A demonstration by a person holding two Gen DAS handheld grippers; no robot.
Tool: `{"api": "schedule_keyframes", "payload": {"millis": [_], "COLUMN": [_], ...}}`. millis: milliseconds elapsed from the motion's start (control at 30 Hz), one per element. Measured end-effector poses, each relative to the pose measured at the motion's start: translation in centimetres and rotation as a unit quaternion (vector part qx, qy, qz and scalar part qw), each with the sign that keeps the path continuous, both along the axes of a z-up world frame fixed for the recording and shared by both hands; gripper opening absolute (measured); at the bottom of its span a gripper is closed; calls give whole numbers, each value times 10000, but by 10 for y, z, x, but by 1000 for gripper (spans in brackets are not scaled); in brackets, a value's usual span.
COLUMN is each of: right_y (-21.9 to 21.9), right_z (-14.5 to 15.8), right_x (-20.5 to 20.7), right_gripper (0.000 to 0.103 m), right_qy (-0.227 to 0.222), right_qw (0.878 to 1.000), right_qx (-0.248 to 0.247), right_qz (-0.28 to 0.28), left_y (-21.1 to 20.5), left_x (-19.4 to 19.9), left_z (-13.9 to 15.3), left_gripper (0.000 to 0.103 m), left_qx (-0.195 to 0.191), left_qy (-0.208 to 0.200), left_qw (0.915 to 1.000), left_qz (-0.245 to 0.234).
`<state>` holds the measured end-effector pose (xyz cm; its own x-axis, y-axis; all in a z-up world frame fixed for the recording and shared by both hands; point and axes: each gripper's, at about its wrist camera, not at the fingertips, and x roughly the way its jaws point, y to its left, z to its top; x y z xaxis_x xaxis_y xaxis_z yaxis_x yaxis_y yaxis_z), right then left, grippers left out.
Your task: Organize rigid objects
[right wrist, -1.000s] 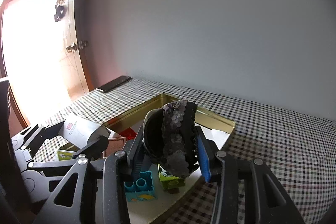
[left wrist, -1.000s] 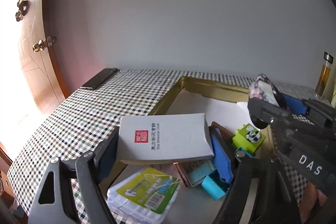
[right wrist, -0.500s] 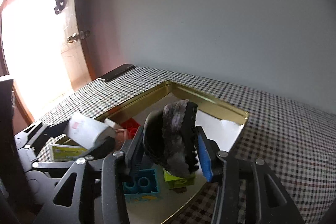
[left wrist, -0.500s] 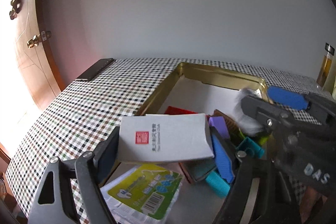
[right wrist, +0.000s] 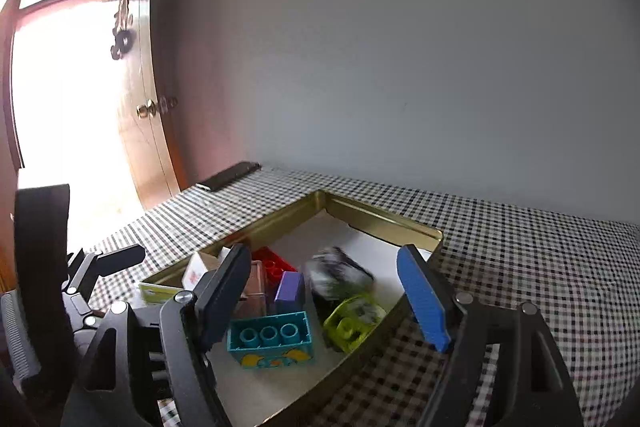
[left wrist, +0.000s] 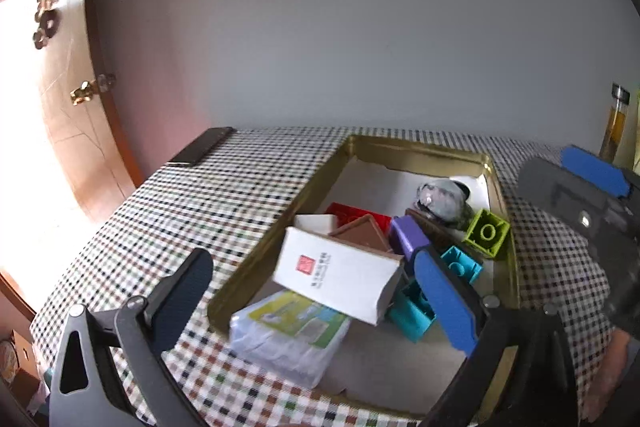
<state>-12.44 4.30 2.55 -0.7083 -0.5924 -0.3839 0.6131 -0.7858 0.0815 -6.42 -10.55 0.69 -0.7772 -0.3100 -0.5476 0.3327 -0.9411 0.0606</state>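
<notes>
The white box (left wrist: pixel 340 277) lies tilted in the gold tray (left wrist: pixel 416 151), atop the plastic packet (left wrist: pixel 288 333) at the tray's 7 o'clock corner. The left gripper (left wrist: pixel 316 291) is opening wide, its pads clear of the box. Toward 1 o'clock sits a blurred grey sequined thing (right wrist: pixel 338 275), perhaps a pouch, by the green brick (right wrist: pixel 354 321). The right gripper (right wrist: pixel 324 297) is opening too, gripping nothing. The tray rests on the checked tablecloth (right wrist: pixel 520 259).

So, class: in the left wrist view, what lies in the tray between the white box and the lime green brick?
In the left wrist view, a purple brick lies between the white box and the lime green brick, inside the gold tray.
</notes>
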Motion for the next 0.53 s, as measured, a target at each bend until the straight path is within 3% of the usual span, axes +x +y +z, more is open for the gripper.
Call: {"api": "schedule_keyframes", "payload": {"millis": [533], "right_y": [19], "right_z": [10], "right_x": [28], "right_gripper": [80], "right_qy": [172], "right_qw": [9997], "right_qx": [-184], "right_qz": [80], "left_y": [-12], "left_x": [22], "left_z": [15], "left_gripper": [102], "left_qx": [-79], "left_qy": [229], "left_qw": [9992], "left_qz": [303]}}
